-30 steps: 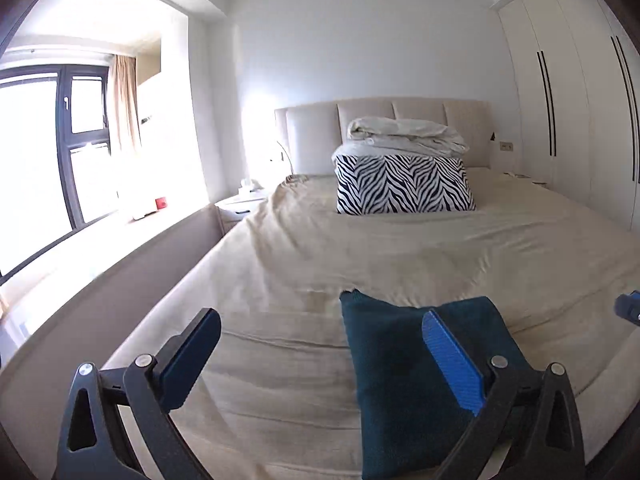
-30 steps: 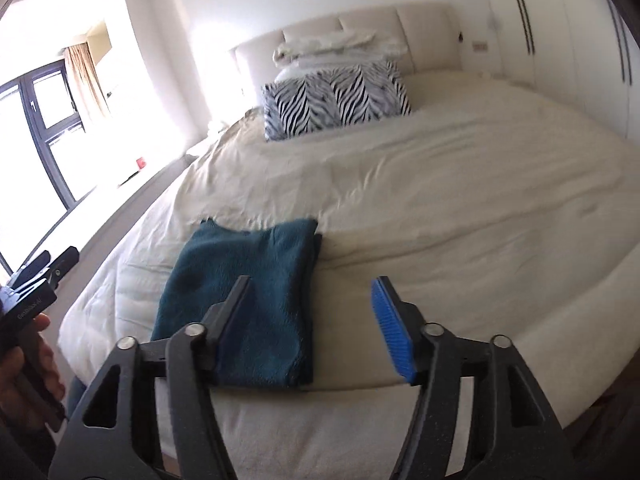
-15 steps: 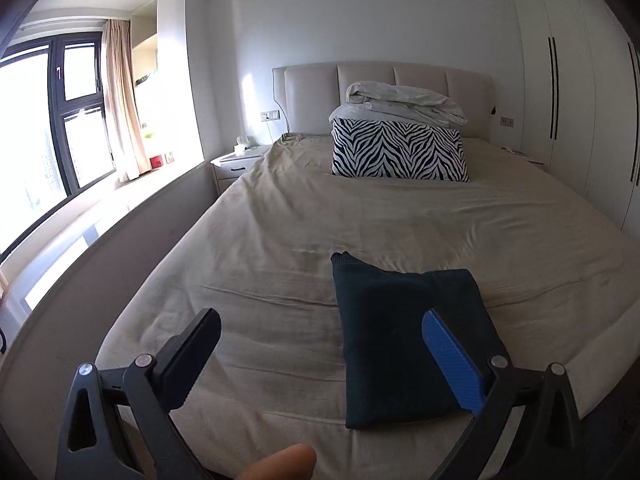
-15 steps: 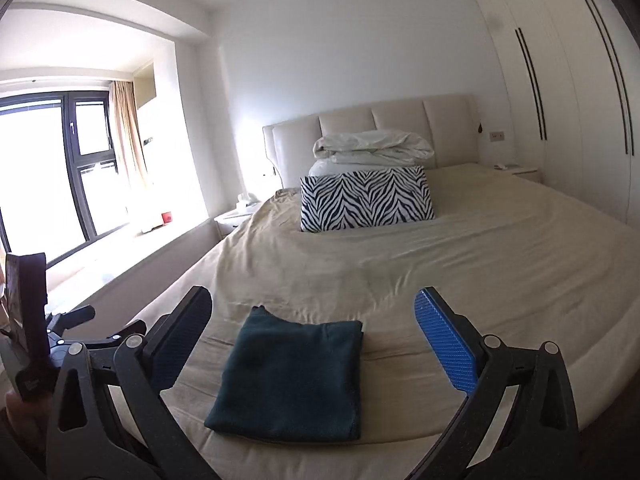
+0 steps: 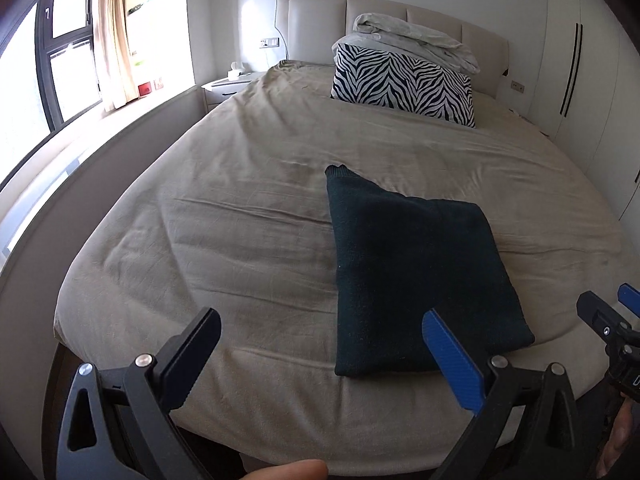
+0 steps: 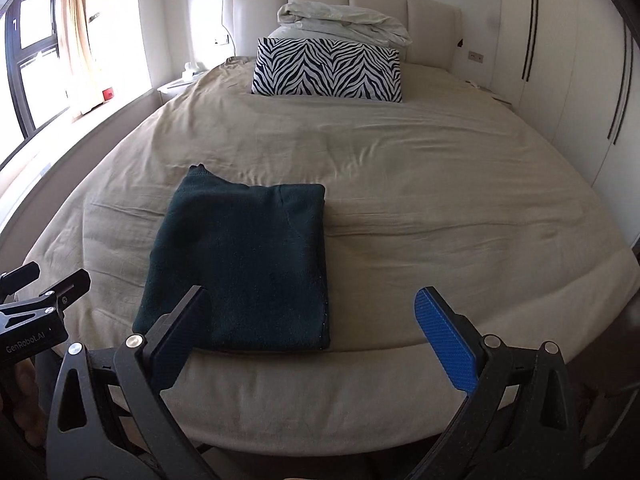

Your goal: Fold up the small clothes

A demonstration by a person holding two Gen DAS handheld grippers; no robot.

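Note:
A dark teal garment (image 5: 416, 272) lies folded into a flat rectangle near the foot edge of the bed; it also shows in the right wrist view (image 6: 248, 264). My left gripper (image 5: 320, 344) is open and empty, held off the foot of the bed, left of the garment. My right gripper (image 6: 308, 324) is open and empty, held above the bed's foot edge, with the garment's near right corner between its fingers in view. Neither gripper touches the garment. The right gripper also shows at the right edge of the left wrist view (image 5: 612, 320).
The beige bedspread (image 6: 440, 184) covers the whole bed. A zebra-print pillow (image 6: 328, 68) with a folded white duvet (image 6: 344, 20) on it sits at the headboard. A window ledge (image 5: 120, 120) runs along the left; white wardrobes (image 6: 580, 60) stand on the right.
Both grippers have pulled back and up from the bed, away from the folded garment, which stays in place. Both stay open.

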